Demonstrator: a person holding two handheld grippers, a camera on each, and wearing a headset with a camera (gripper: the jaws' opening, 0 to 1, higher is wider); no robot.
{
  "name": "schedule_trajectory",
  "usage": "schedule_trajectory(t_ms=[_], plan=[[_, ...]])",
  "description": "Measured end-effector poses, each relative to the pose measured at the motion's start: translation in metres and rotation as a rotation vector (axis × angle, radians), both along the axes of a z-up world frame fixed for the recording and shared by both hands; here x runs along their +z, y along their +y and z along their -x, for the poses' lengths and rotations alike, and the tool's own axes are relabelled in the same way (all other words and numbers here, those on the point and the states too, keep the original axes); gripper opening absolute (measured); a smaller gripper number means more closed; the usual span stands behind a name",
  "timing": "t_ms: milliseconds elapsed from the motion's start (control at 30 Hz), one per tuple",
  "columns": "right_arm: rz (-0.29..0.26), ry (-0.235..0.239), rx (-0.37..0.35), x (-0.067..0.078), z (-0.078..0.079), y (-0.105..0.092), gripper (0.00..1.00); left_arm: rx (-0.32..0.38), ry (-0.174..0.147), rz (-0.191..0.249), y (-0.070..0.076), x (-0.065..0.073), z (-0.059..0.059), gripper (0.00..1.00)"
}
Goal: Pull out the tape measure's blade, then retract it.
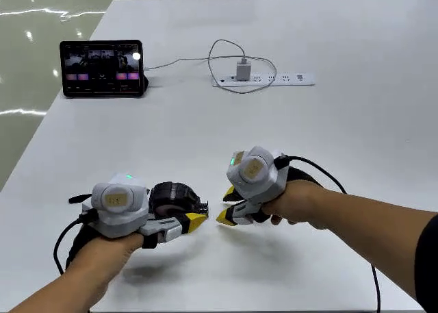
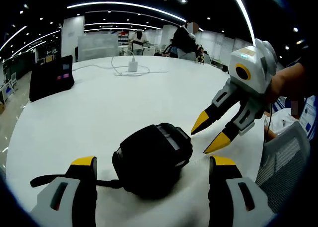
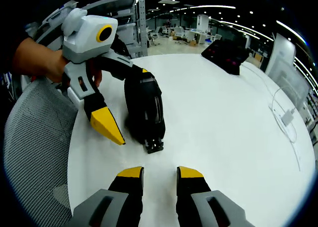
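A black tape measure (image 1: 174, 198) lies on the white table (image 1: 205, 128) near its front edge. My left gripper (image 1: 188, 211) is open, with its yellow-tipped jaws on either side of the case (image 2: 154, 157) and a gap showing on each side. The case's strap (image 2: 49, 180) trails past the left jaw. The blade's end hook (image 3: 155, 146) sits at the case mouth, facing my right gripper (image 3: 161, 173). That gripper (image 1: 226, 207) is a short way to the right of the case. It is open by a narrow gap with nothing between its fingers.
A dark tablet (image 1: 102, 68) stands at the back left of the table. A white power strip (image 1: 267, 79) with a charger and looped cable lies at the back middle. A grey mesh chair (image 3: 35, 137) is just off the table's front edge.
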State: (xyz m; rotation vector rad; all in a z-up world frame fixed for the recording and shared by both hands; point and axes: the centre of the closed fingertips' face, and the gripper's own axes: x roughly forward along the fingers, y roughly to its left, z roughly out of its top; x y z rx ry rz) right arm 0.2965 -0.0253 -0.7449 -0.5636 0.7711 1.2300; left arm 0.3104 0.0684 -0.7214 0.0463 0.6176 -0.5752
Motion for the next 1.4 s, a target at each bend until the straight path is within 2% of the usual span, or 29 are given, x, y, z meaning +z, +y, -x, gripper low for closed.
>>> schedule_trajectory(t_ms=[33, 67, 200, 333, 400, 467, 633, 733, 800, 900, 1000, 1033, 1133, 1200, 1267, 1400], plan=[[-0.002, 0.000, -0.013, 0.000, -0.001, -0.003, 0.24, -0.006, -0.016, -0.007, 0.002, 0.003, 0.000, 0.97], [-0.009, 0.005, -0.032, 0.002, 0.000, -0.008, 0.25, -0.029, -0.030, -0.022, 0.005, 0.006, 0.002, 0.98], [-0.022, 0.001, -0.059, 0.007, 0.001, -0.023, 0.29, -0.060, -0.002, 0.034, 0.008, 0.010, 0.009, 0.99], [-0.042, -0.001, -0.086, 0.014, 0.004, -0.040, 0.31, -0.076, 0.007, 0.020, 0.019, 0.009, 0.012, 0.99], [-0.069, -0.010, -0.110, 0.022, 0.004, -0.047, 0.32, -0.098, 0.040, 0.022, 0.020, 0.008, 0.020, 0.99], [-0.090, -0.005, -0.125, 0.028, 0.007, -0.053, 0.32, -0.108, 0.029, 0.008, 0.024, 0.009, 0.023, 0.99], [-0.096, -0.030, -0.132, 0.035, 0.013, -0.077, 0.39, -0.111, 0.051, 0.008, 0.037, 0.009, 0.032, 0.99], [-0.113, -0.025, -0.160, 0.036, 0.018, -0.094, 0.41, -0.091, 0.045, 0.002, 0.047, 0.011, 0.034, 0.99], [-0.124, -0.018, -0.166, 0.035, 0.022, -0.100, 0.43, -0.095, 0.044, 0.025, 0.048, 0.015, 0.036, 0.99], [-0.113, -0.023, -0.174, 0.032, 0.030, -0.116, 0.45, -0.107, 0.036, -0.011, 0.054, 0.015, 0.039, 0.99], [-0.116, -0.020, -0.199, 0.033, 0.034, -0.127, 0.50, -0.102, 0.039, 0.010, 0.059, 0.018, 0.042, 0.99], [-0.116, -0.018, -0.204, 0.033, 0.035, -0.130, 0.52, -0.098, 0.039, 0.007, 0.061, 0.018, 0.042, 0.99], [-0.118, -0.033, -0.236, 0.034, 0.033, -0.146, 0.57, -0.103, 0.007, -0.025, 0.066, 0.022, 0.043, 0.99], [-0.110, -0.036, -0.257, 0.034, 0.033, -0.158, 0.59, -0.110, 0.006, -0.038, 0.069, 0.023, 0.046, 0.99], [-0.102, -0.040, -0.279, 0.034, 0.036, -0.168, 0.63, -0.108, 0.001, -0.028, 0.071, 0.025, 0.049, 0.99], [-0.114, -0.034, -0.325, 0.034, 0.043, -0.187, 0.68, -0.113, 0.007, -0.034, 0.075, 0.024, 0.054, 0.99]])
